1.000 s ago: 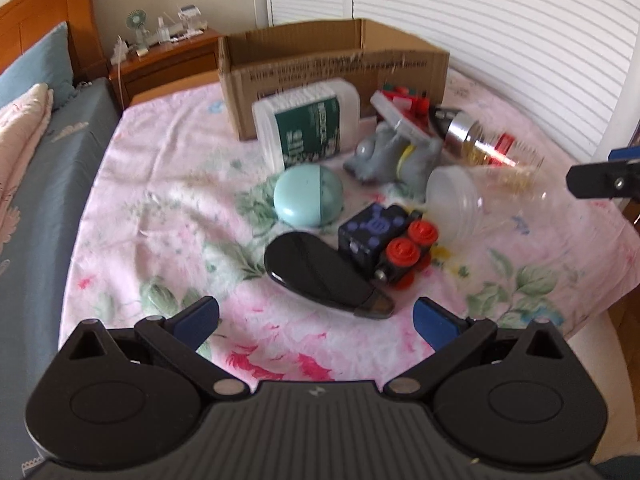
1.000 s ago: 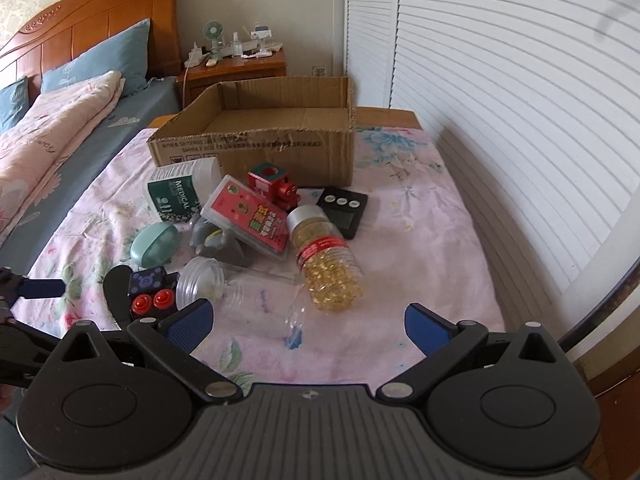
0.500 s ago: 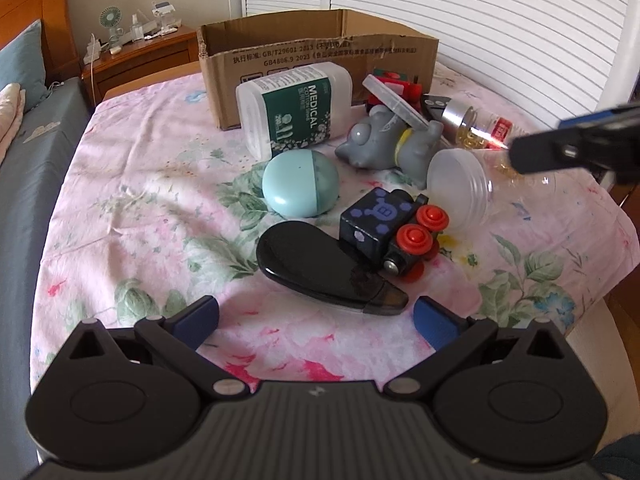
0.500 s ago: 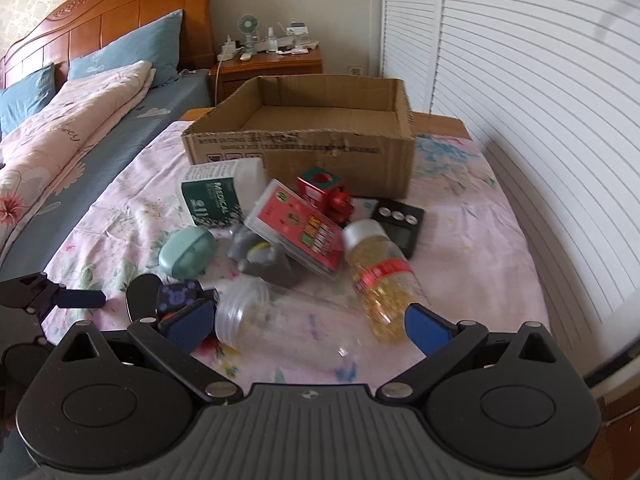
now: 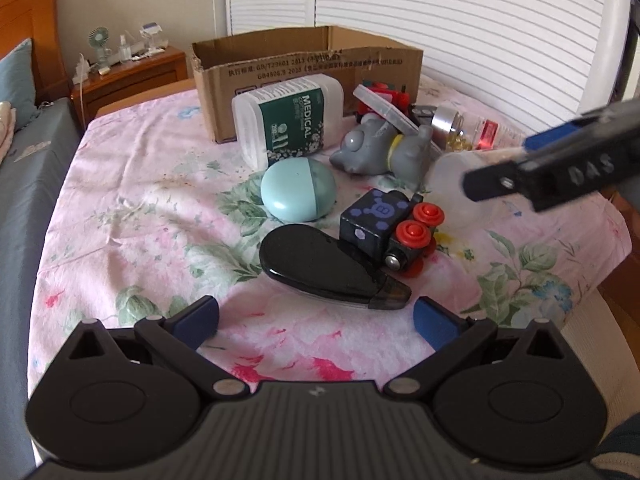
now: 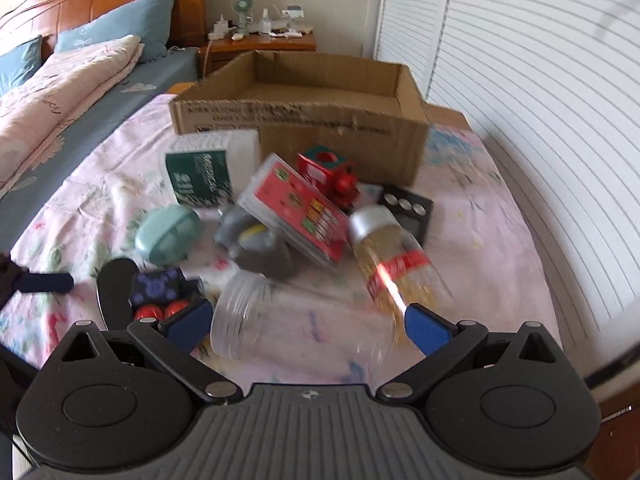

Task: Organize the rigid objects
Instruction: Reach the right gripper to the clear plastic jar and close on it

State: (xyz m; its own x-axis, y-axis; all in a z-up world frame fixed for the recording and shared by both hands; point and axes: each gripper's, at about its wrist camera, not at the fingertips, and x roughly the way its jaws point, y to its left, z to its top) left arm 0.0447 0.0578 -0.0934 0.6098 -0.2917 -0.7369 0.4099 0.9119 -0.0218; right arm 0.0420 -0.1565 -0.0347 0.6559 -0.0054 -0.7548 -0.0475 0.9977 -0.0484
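A heap of small objects lies on the floral sheet before an open cardboard box (image 5: 308,76) (image 6: 304,120). Nearest my open left gripper (image 5: 316,322) is a flat black case (image 5: 320,270), then a dark blue toy block with red wheels (image 5: 384,224), a teal oval case (image 5: 298,190), a grey plush toy (image 5: 380,152) and a white medical bottle (image 5: 288,120). My open right gripper (image 6: 306,328) hovers over a clear plastic jar (image 6: 280,320) lying on its side, its fingers either side of it. Beside that jar lies a bottle of yellow capsules (image 6: 396,264).
A red card box (image 6: 300,208), a red toy (image 6: 332,172) and a small black device (image 6: 408,208) lie behind the jar. A bed with pillows (image 6: 80,64) and a wooden nightstand (image 6: 264,44) stand to the left. Louvred doors (image 6: 540,100) line the right.
Both grippers have moved forward toward the heap. The right gripper now reaches over the clear jar and shows large in the left wrist view.
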